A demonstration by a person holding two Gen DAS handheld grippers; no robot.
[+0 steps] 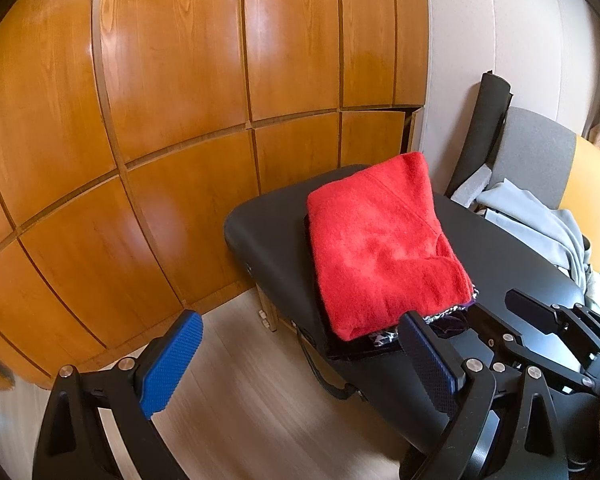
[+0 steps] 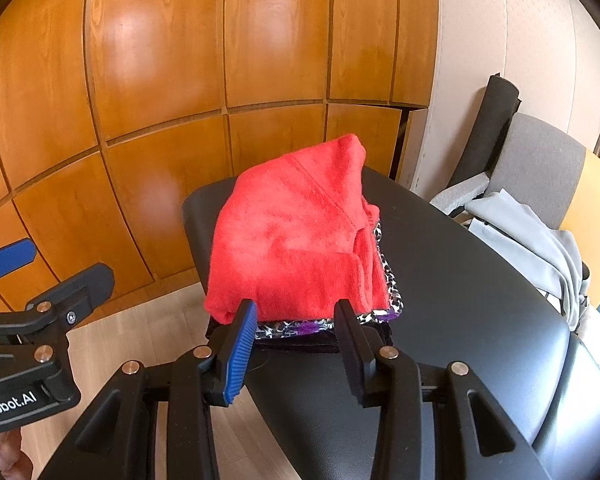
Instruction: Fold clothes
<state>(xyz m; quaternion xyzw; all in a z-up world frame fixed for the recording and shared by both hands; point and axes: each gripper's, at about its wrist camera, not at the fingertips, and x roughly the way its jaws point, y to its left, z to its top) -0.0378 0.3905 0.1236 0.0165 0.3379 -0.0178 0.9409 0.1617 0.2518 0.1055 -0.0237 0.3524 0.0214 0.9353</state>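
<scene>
A folded red garment tops a small stack at the left end of a black padded table. Under it lie a black-white-purple patterned garment and a dark one. My right gripper hovers at the stack's near edge, jaws partly apart, pressing on nothing. My left gripper stands wide open off the table's left end, over the floor, with no cloth between its blue pads.
Grey clothes lie heaped on a grey chair at the table's far right. A black roll leans on the wall. Wooden wardrobe doors stand close behind; light wood floor lies below left.
</scene>
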